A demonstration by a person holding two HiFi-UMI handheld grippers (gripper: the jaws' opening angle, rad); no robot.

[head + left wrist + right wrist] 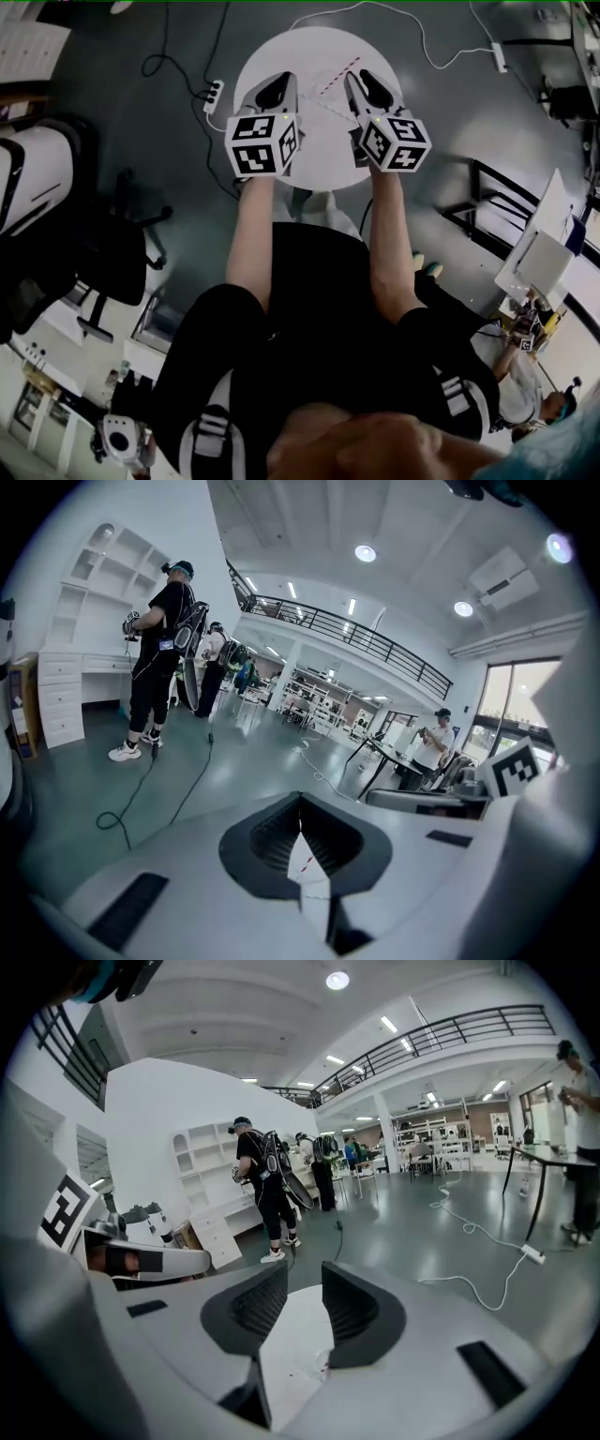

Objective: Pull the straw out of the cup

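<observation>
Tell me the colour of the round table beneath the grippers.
The round table is plain white; the head view shows it best.

No legible text, only square markers on left cube [263,145] and right cube [394,142].

Round white table [281,56] up top, centre. L gripper [278,86] and R gripper [358,84] both over it, side by side, apart, tips twd its far edge. Thin red-striped straw [339,75] slants across the tabletop btwn them, nearer the R one. On the floor: power strip [214,97] just left of table, black chair [112,253] well left.
</observation>
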